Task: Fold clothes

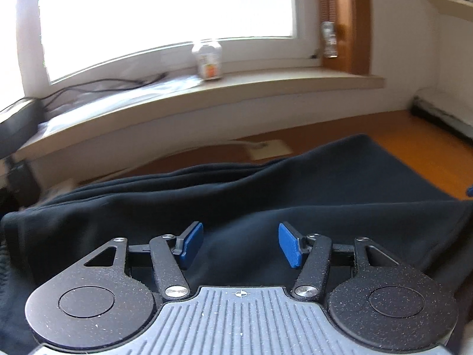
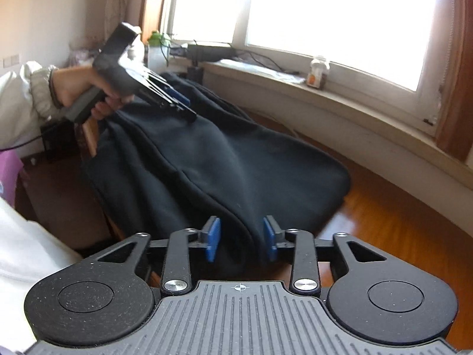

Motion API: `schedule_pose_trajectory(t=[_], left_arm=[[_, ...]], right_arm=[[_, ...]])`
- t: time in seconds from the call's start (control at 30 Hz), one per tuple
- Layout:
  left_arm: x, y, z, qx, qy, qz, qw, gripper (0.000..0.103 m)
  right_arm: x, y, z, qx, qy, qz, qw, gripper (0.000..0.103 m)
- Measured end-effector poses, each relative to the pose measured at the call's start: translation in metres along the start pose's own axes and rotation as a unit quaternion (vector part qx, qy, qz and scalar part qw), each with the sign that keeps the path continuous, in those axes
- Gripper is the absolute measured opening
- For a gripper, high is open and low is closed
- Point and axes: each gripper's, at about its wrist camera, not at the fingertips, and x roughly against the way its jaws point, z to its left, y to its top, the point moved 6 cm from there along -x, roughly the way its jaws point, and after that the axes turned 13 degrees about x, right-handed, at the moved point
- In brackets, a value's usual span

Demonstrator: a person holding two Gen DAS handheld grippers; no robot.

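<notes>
A dark navy garment [image 1: 266, 195] lies bunched on the wooden table [image 1: 419, 148]. It also shows in the right wrist view [image 2: 224, 159], draped over the table's left edge. My left gripper [image 1: 241, 244] is open, its blue pads [image 1: 192, 244] wide apart just above the cloth; it shows from outside in the right wrist view [image 2: 177, 102], held in a hand over the garment's far end. My right gripper [image 2: 241, 238] has its blue pads [image 2: 213, 238] on either side of a fold of the garment's near end.
A windowsill [image 1: 207, 94] runs behind the table with a small clear jar [image 1: 208, 60] and cables on it. A paper sheet [image 1: 269, 149] lies on the table behind the garment. A plant and black device [image 2: 207, 51] stand on the sill.
</notes>
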Motion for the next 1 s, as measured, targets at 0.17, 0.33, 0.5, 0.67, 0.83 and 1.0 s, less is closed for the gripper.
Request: schedule_pose_trajectory(t=[0.17,0.33,0.5,0.67,0.83,1.0], left_arm=[[-0.012,0.012,0.001,0.004,0.001,-0.011,0.9999,0.061],[-0.033,0.013,-0.031,-0.034,-0.024,0.01,0.9991,0.058],[-0.055,0.008,-0.065,-0.076,-0.03,0.049,0.9955,0.038],[-0.075,0.011,-0.108,-0.105,-0.043,0.05,0.9923,0.033],[-0.112,0.022,-0.173,-0.117,-0.054,0.046,0.9906,0.033],[-0.154,0.037,-0.244,-0.117,-0.066,0.032,0.9904,0.033]], right_arm=[[-0.031,0.001,0.008,-0.001,0.005,0.006,1.0,0.048],[-0.047,-0.01,0.003,0.004,-0.004,0.036,0.999,0.041],[-0.039,-0.022,-0.015,-0.012,-0.028,0.064,0.997,0.039],[-0.027,-0.041,-0.037,-0.011,-0.063,0.077,0.995,0.038],[-0.005,-0.077,-0.087,-0.026,-0.12,0.109,0.986,0.038],[0.016,-0.116,-0.142,-0.06,-0.172,0.141,0.973,0.033]])
